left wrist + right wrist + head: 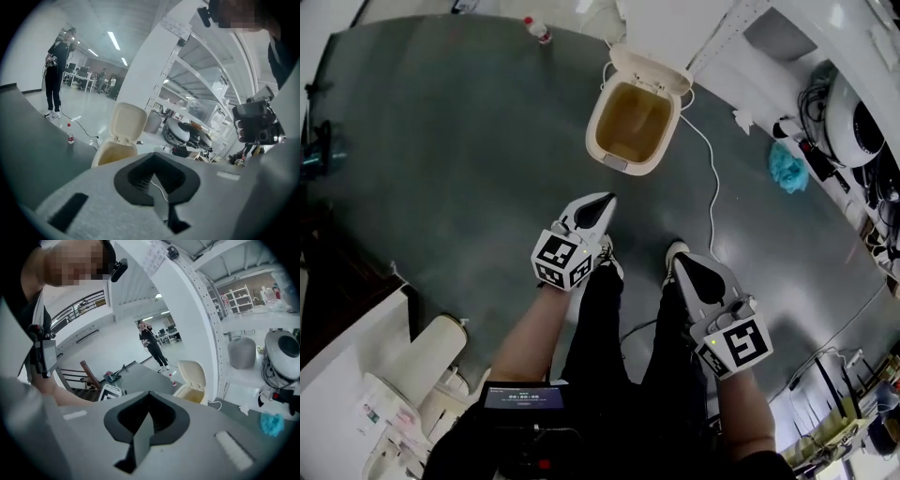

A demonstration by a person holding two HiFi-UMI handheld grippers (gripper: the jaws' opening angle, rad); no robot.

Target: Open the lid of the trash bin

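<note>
Floor (469, 141) bears open trash bin (633, 117) well ahead of left gripper (602, 202) and right gripper (683, 263), jaws together.

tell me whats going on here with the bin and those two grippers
A person stands on a grey floor with a gripper in each hand. The left gripper and the right gripper are both shut and empty, held low by the person's legs, well short of the trash bin. The bin's lid is already tipped up and open, and nothing touches it.

dark grey floor (459, 159), white cable (713, 187) across it; white shelving (240, 294) at right; ceiling strip lights (114, 41) lit.
</note>
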